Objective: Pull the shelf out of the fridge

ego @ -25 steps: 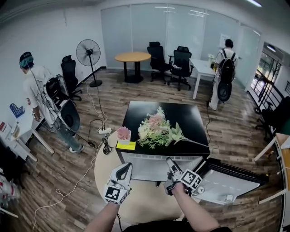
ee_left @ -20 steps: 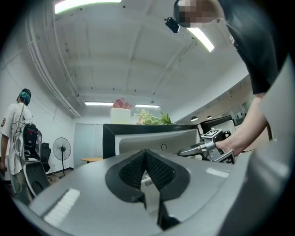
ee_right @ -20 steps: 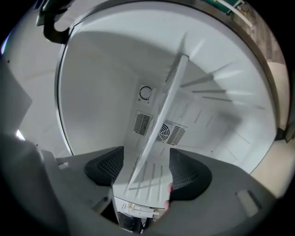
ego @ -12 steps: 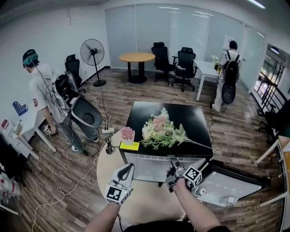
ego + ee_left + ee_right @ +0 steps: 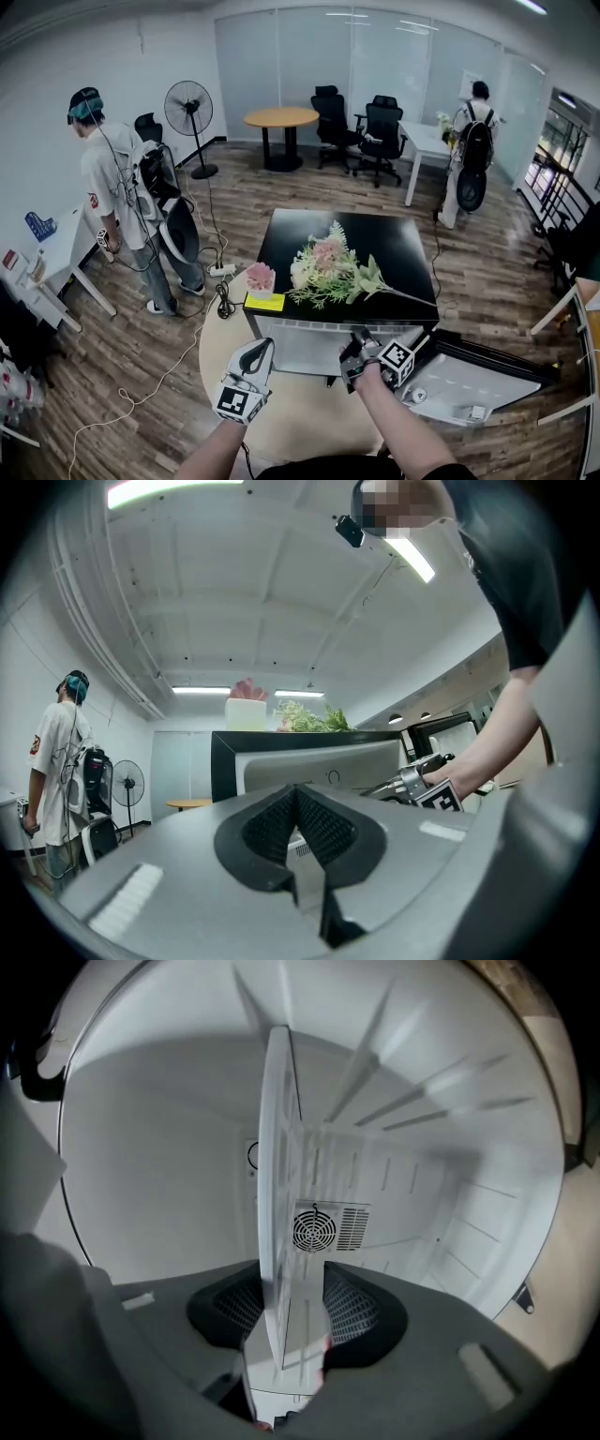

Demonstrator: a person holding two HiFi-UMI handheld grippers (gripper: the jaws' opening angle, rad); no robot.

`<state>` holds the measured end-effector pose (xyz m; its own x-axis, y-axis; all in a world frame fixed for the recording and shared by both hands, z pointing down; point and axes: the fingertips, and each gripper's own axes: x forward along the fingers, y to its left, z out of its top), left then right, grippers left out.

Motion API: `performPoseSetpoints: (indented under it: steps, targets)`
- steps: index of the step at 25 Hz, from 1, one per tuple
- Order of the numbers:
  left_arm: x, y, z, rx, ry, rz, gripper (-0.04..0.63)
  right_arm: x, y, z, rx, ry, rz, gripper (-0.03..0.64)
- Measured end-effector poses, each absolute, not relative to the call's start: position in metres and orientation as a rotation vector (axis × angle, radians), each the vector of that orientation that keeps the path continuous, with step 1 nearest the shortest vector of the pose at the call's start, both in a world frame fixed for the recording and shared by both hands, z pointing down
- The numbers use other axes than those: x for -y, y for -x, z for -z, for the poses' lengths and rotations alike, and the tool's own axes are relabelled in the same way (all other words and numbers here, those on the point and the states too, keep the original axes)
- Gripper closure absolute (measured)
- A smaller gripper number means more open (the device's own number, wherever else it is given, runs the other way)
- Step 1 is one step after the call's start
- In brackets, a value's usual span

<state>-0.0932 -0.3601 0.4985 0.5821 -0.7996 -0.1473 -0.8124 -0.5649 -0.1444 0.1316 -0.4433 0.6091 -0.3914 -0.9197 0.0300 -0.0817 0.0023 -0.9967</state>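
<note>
A: Nearest you, your left claw (image 5: 255, 356) is hanging in front of the fridge (image 5: 302, 230). Its black ribbed pads are meeting tip to tip and pinching nothing.

B: Your right claw (image 5: 292, 1305) is closing on the shelf (image 5: 277, 1185). You are taking that thin, flat plate by its front edge, with a cross-hatched pad lying against each face.

A: The shelf is sitting inside the fridge cavity. It is showing you a thick white rim, with a smooth, see-through pane behind it.

B: Around it you are looking at white moulded walls with raised ribs. At the back there is a round fan grille (image 5: 314, 1231) beside a slotted vent.

A: The door (image 5: 473, 380) is standing swung wide open at your right, with its white liner showing.

B: A bouquet (image 5: 328, 267) of pale flowers and feathery green leaves is lying on the fridge's glossy black top. A pink plant in a small white pot (image 5: 258, 278) and a yellow pad (image 5: 263, 302) are sitting near its front left corner.

A: Farther off, a person in a white shirt (image 5: 117, 183) is standing on the wood-plank floor (image 5: 487, 272) by a pedestal fan (image 5: 187, 105).

B: Beyond that, a round wooden table (image 5: 279, 118), black office chairs (image 5: 380, 127) and a second person with a backpack (image 5: 473, 131) are standing before glass panels (image 5: 309, 56).
</note>
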Motion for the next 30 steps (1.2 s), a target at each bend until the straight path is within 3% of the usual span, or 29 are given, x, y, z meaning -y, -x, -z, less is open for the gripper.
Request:
performPoseSetpoints:
  steps: [6, 11, 30]
  targets:
    - [0.360, 0.092, -0.500, -1.354, 2.616, -0.096, 0.595, 0.449, -0.131, -0.605, -1.565, 1.016, 1.465, 0.479]
    - [0.359, 0.091, -0.500, -1.355, 2.619, -0.094, 0.595, 0.447, -0.130, -0.597, -1.566, 1.056, 1.483, 0.572]
    - [0.346, 0.094, -0.494, -1.359, 2.600, -0.111, 0.595, 0.449, -0.130, -0.598, -1.502, 0.994, 1.504, 0.580]
